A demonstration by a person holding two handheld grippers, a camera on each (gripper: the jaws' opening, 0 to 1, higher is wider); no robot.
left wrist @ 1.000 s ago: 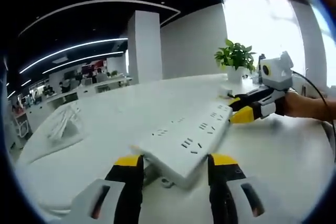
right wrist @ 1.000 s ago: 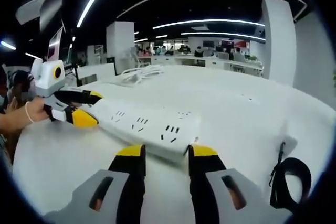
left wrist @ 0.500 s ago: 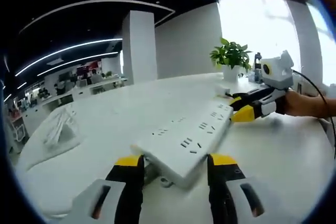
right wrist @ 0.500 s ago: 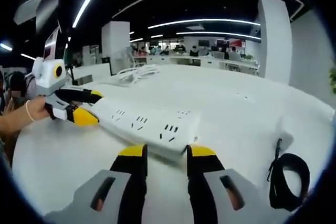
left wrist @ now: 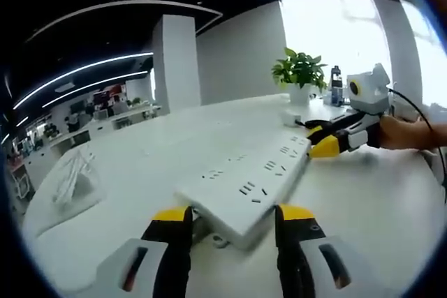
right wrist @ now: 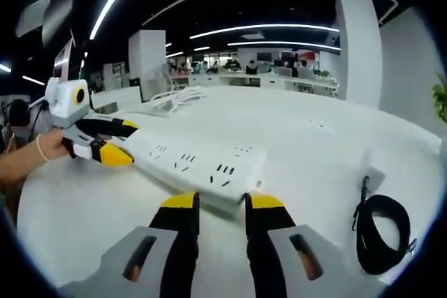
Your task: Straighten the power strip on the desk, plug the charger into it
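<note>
A long white power strip (left wrist: 255, 183) runs across the white desk (left wrist: 154, 151) with a gripper at each end. Its near end sits between the yellow-tipped jaws of my left gripper (left wrist: 232, 218), which is shut on it. My right gripper (left wrist: 323, 139), held by a hand (left wrist: 412, 132), clasps the far end. In the right gripper view the same power strip (right wrist: 192, 165) has its near end pinched by my right gripper (right wrist: 222, 204), and my left gripper (right wrist: 117, 142) grips the other end. A small white block (right wrist: 374, 175) with a coiled black cable (right wrist: 380, 232), possibly the charger, lies at the right.
A potted plant (left wrist: 299, 73) and a bottle (left wrist: 336, 86) stand at the desk's far edge near the window. A heap of white cables (left wrist: 70, 176) lies at the left, the same white cables (right wrist: 178, 95) showing far back in the right gripper view. A person's forearm (right wrist: 21, 162) reaches in.
The right gripper's jaws have drawn slightly closer on the strip's end. Both views have drifted a little; the strip stays held at both ends.
</note>
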